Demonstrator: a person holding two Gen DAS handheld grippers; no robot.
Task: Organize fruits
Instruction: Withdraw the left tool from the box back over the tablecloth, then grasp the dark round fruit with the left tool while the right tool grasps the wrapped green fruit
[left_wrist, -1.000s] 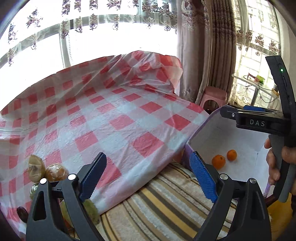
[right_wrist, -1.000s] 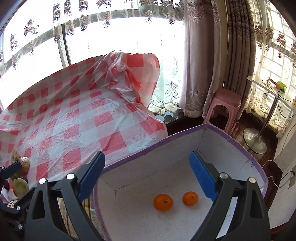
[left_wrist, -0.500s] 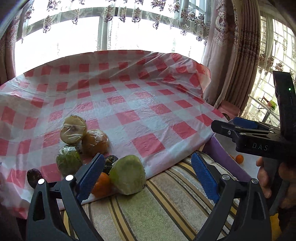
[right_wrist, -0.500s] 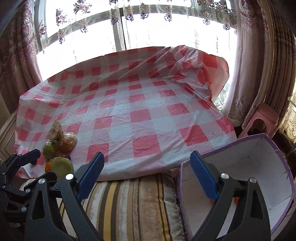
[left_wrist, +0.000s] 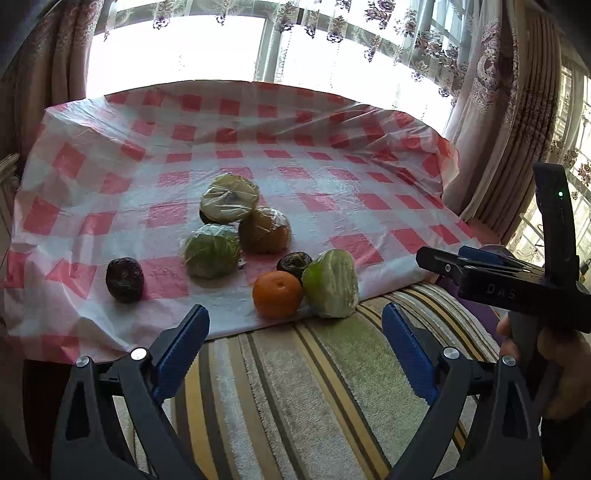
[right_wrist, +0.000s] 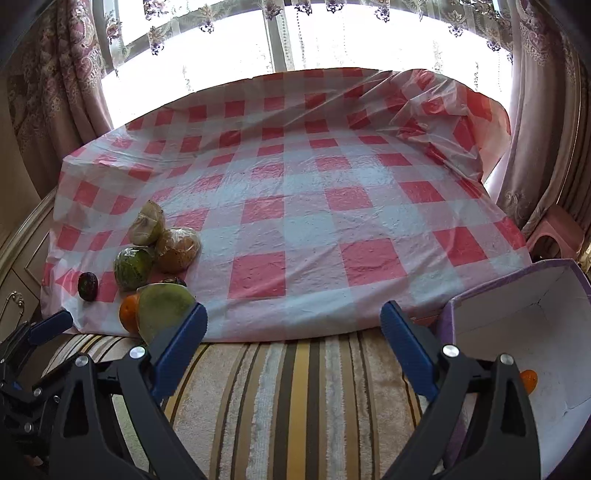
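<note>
My left gripper (left_wrist: 295, 354) and right gripper (right_wrist: 293, 343) gape empty (perhaps hovering) near the orange (left_wrist: 277, 294).

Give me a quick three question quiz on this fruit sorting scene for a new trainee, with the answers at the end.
1. True or false: the left gripper holds a fruit.
2. Which fruit touches the orange: (a) the wrapped green fruit, (b) the lone dark fruit?
3. What lies in the purple-edged box?

Key: 1. False, its jaws are open and empty. 2. a. 3. An orange fruit, partly hidden.
</note>
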